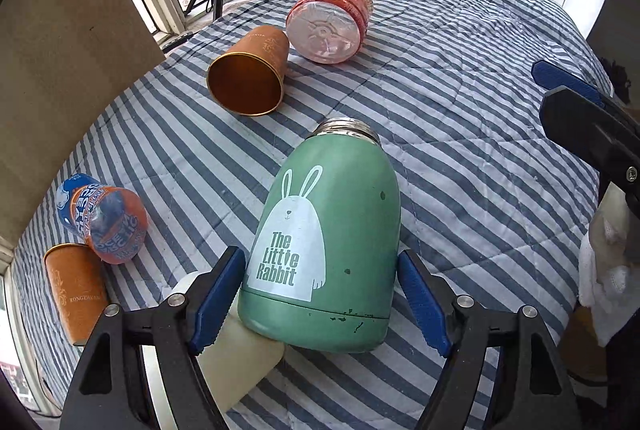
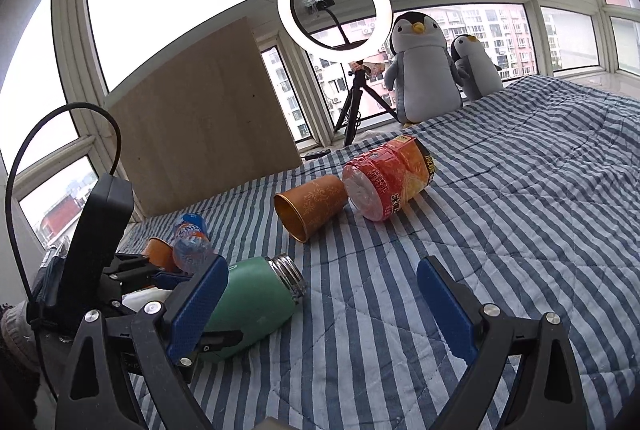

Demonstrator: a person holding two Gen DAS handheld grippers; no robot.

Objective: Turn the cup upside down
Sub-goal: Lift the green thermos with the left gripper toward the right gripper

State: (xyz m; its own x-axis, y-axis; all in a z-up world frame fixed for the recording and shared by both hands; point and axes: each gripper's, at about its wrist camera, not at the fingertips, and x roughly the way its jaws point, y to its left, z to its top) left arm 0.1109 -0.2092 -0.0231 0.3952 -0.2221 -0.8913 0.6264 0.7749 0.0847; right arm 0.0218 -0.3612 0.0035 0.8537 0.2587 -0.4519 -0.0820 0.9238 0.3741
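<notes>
striped bedspread (image 1: 460, 78) spans both views | green flask (image 1: 324, 250) lies on its side on it, steel mouth pointing away, base between left gripper (image 1: 320, 302) fingers, which stand apart just beside its sides; contact unclear | right gripper (image 2: 320, 302) fingers spread wide over bare cloth | orange cup (image 1: 250, 70) lies on its side beyond, beside red jar (image 1: 332, 26)

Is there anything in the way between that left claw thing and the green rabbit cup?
Nothing visible. The green cup lies on its side on the striped bedspread, already between the left gripper's open blue fingers. A cream object sits under the left finger, beside the cup's base, not between them.
</notes>
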